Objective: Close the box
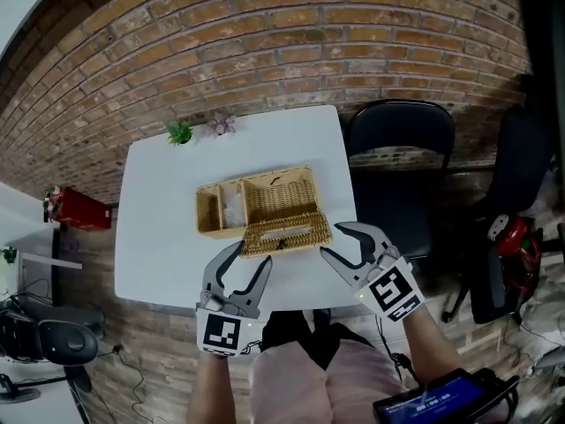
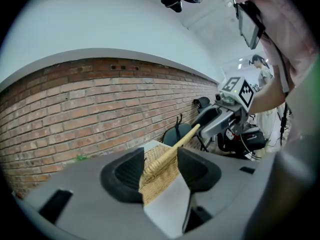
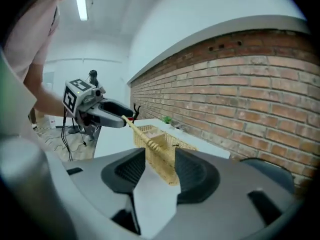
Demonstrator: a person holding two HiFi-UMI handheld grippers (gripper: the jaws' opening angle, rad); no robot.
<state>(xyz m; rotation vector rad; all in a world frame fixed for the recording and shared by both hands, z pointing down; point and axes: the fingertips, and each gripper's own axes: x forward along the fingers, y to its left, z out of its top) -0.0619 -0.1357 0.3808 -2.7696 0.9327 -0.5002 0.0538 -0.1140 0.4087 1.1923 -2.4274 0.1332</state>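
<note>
The box [image 1: 231,203], a woven wicker one with compartments, sits on a white table [image 1: 150,237] just beyond the tips of both grippers. Its lid [image 1: 284,233] hangs open on the side nearest them. The left gripper [image 1: 252,256] is at the lid's left end and the right gripper [image 1: 336,239] at its right end, the two well apart with the lid spanning the gap between them.

In the left gripper view the jaws stand apart and the lid's thick rim runs up between them, slanting away towards the other gripper. I can't see the pads squeezing it. The right gripper view shows the same: jaws parted, rim lying in the gap, nothing clamped.

Past the box from the grippers, two small plants [image 1: 180,132] stand at the table's far edge by the brick wall [image 1: 265,42]. Off to the right gripper's outer side is a black chair [image 1: 402,148].
</note>
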